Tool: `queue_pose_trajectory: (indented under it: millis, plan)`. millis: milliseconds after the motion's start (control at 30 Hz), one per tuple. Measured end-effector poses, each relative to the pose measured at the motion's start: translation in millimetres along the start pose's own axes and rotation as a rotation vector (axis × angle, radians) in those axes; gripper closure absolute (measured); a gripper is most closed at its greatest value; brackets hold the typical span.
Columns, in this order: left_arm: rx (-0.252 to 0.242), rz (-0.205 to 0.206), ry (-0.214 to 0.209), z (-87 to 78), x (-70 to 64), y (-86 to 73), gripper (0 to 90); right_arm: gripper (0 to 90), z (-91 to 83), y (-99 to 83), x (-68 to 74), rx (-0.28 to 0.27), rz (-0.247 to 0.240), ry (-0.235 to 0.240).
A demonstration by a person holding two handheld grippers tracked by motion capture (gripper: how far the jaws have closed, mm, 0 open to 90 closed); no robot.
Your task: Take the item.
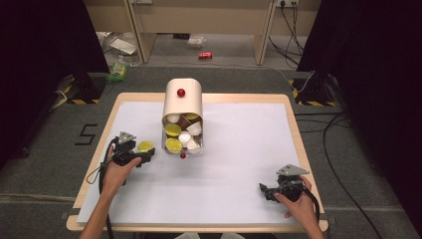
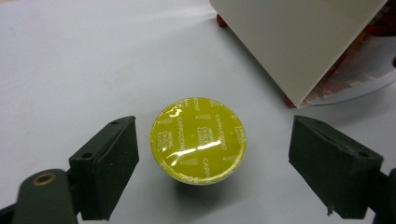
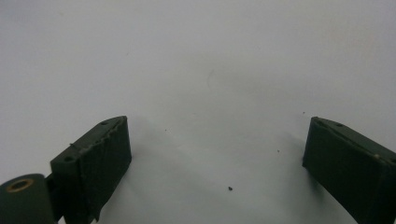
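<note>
- Left gripper [image 2: 212, 154]: fingers [image 2: 109, 163] spread wide, one each side of a yellow cappuccino capsule [image 2: 198, 139]. Clear gap on both sides, neither finger touching it.
- Capsule sits foil-lid up, flat on the white surface [image 2: 70, 70]. In the high view it's at the left gripper [image 1: 141, 152], just left of the dispenser's open end.
- My read: fingers are bracketing the capsule at rim height, so either squaring up for a pinch or just let go. Can't tell which from this.
- Right gripper [image 3: 215, 163]: fingers [image 3: 100, 158] also wide apart, nothing between them, just bare surface. In the high view it's parked at the near right [image 1: 271, 190], well apart from everything. Looks idle, probably kept out of the left hand's way.
- Cream capsule dispenser [image 1: 183, 107] lies tilted on the surface mid-table, open end toward the person, with more yellow, white and brown capsules [image 1: 184, 133] packed in the mouth. Red knob [image 1: 181, 92] on top.
- Dispenser's cream side wall [image 2: 299, 42] is near the capsule in the left gripper view, not touching.
</note>
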State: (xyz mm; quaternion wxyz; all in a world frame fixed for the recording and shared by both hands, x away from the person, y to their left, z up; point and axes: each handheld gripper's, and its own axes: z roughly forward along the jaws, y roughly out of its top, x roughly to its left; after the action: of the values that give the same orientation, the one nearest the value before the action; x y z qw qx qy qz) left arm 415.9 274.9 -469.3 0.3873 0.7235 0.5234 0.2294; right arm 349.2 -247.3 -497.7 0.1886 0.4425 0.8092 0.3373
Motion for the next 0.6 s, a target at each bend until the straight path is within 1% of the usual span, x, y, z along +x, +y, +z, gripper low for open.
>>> queue_pose_trajectory:
  millis: [133, 300, 433, 600]
  plan:
    - [-0.016, -0.003, -0.002, -6.7, -2.3, -2.3, 15.8, 8.1, 0.0, 0.0, 0.0, 0.0, 0.0, 0.0]
    - [-0.028, 0.003, -0.006, -15.2, -6.2, -4.0, 15.8, 8.1, 0.0, 0.0, 0.0, 0.0, 0.0, 0.0]
    - [-0.029, 0.017, -0.013, -22.0, -9.2, -7.5, 15.8, 8.1, 0.0, 0.0, 0.0, 0.0, 0.0, 0.0]
    - [-0.035, 0.024, -0.021, -27.8, -13.1, -14.1, 15.8, 8.1, 0.0, 0.0, 0.0, 0.0, 0.0, 0.0]
